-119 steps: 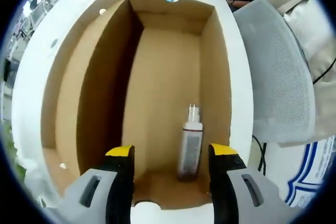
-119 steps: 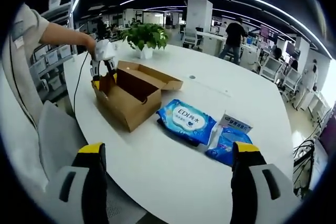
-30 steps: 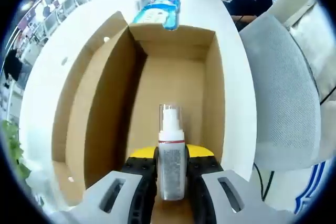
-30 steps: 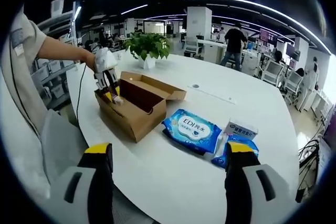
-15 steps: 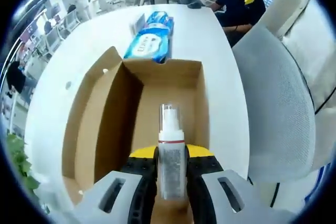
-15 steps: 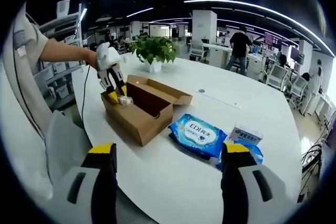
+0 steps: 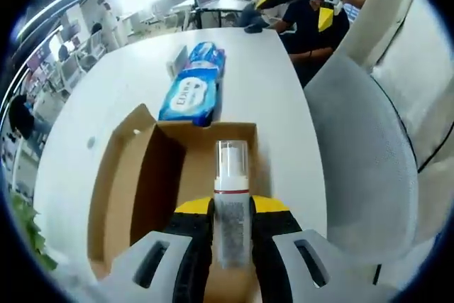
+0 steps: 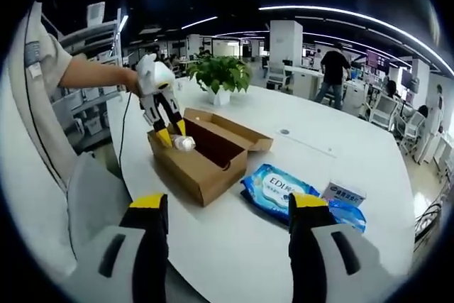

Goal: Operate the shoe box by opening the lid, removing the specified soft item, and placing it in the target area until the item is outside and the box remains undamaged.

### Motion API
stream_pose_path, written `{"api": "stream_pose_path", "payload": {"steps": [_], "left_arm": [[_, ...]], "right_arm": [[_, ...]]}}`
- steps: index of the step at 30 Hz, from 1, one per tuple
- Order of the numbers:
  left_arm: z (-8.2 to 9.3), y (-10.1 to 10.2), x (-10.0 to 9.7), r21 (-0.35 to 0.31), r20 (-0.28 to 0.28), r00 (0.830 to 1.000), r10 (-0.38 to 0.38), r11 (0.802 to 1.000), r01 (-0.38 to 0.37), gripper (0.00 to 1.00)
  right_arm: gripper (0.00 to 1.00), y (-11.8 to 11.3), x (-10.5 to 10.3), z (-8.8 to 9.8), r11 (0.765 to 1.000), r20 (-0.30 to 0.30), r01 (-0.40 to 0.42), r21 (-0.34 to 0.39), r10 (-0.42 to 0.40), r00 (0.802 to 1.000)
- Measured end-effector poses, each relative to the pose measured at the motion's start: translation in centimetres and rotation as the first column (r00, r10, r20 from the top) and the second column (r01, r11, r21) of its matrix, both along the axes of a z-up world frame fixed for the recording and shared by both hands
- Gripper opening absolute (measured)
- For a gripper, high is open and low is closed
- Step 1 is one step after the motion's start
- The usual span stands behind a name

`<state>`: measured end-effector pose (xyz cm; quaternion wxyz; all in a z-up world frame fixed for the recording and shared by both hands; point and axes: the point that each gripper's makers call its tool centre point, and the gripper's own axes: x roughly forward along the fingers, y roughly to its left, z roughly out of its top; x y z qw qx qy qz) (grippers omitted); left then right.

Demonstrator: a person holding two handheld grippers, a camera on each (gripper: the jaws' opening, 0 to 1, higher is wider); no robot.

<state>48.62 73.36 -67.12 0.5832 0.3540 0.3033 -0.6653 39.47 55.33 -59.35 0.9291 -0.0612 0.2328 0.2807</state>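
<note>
The left gripper (image 7: 232, 219) is clamped on a spray bottle (image 7: 232, 207), holding it above the open shoe box (image 7: 135, 189) so it clears the walls; the right gripper (image 8: 223, 207) waits with jaws apart over the white table (image 8: 340, 168)

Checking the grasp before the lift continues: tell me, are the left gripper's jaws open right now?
No. The left gripper is shut on the spray bottle, its yellow-tipped jaws pressed against both sides, above the open shoe box.

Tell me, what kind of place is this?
Most likely an open-plan office: strip lights along a dark ceiling, rows of desks with people at them, and a potted plant on the white table.
</note>
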Motion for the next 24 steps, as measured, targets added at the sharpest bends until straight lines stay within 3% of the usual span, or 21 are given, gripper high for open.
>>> {"api": "stream_pose_path", "payload": {"steps": [20,24], "left_arm": [[2.2,-4.2,-3.9,-0.148,-0.039,0.996,-0.084,0.986,0.078,0.18],[3.0,-4.9,-4.8,-0.203,-0.073,0.992,-0.102,0.975,0.085,0.18]], "right_arm": [[0.5,3.6,0.6,0.1,0.993,0.028,-0.087,0.078,0.085,0.996],[0.47,4.4,0.7,0.4,0.989,0.038,-0.104,0.105,0.101,0.994]]}}
